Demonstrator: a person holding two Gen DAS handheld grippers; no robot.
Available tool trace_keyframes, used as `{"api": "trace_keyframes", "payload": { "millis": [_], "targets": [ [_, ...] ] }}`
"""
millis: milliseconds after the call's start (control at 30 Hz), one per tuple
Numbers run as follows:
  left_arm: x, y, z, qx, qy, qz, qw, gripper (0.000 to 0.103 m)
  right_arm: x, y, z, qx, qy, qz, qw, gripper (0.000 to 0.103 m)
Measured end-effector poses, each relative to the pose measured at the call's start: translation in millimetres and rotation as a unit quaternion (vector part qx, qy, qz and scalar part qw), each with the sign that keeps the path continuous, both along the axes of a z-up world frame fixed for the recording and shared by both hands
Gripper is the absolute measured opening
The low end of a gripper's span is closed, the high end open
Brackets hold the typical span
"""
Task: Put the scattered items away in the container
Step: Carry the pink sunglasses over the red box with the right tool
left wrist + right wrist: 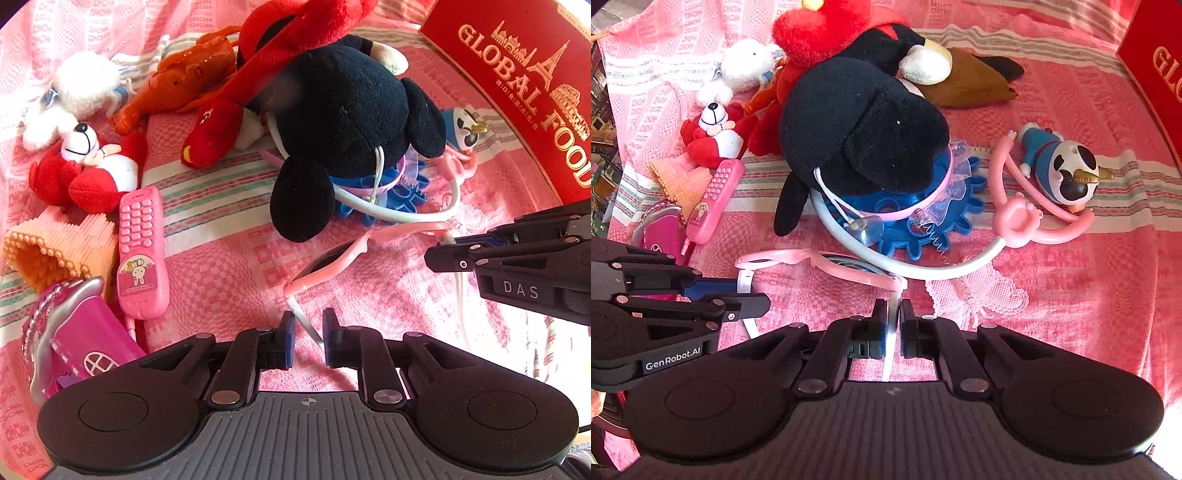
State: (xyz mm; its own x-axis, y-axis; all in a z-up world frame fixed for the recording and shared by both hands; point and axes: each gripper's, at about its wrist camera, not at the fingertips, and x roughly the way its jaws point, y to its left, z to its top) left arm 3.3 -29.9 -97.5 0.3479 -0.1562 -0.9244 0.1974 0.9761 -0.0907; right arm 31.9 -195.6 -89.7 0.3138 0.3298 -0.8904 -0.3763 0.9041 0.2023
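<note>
Left wrist view: both grippers pinch the white arms of the pink glasses (332,258), one on each.

The left gripper (308,339) is closed on one white arm, the right gripper (894,328) on the other; the glasses lie on the pink cloth (1089,314), just in front of the black plush (857,140). Lift both ends together and level, clear of the grey tube (923,271), then carry them to the red box (517,92).
</note>
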Motion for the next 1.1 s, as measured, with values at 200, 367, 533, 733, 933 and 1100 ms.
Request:
{"api": "trace_keyframes", "payload": {
  "millis": [200,367,533,733,933,1100],
  "targets": [
    [-1,0,10,-0.002,-0.011,-0.008,0.9999,0.011,-2,1,8,-0.003,-0.008,-0.007,1.000,0.008],
    [-3,1,24,-0.018,-0.025,-0.015,0.9994,0.011,-8,-1,21,-0.002,-0.021,-0.020,1.000,0.008],
    [-6,-1,40,-0.037,-0.048,-0.032,0.9976,0.011,-18,-10,38,0.003,-0.037,-0.048,0.998,0.008],
    [-8,-4,58,-0.041,-0.069,-0.037,0.9961,0.011,-23,-17,63,0.018,-0.069,-0.060,0.996,0.008],
    [-3,-19,85,-0.043,-0.095,-0.020,0.9943,0.011,-17,-31,91,0.025,-0.105,-0.044,0.993,0.008],
    [10,-61,124,-0.058,-0.136,-0.038,0.9882,0.012,-12,-74,134,0.034,-0.152,-0.061,0.986,0.008]
  ]
}}
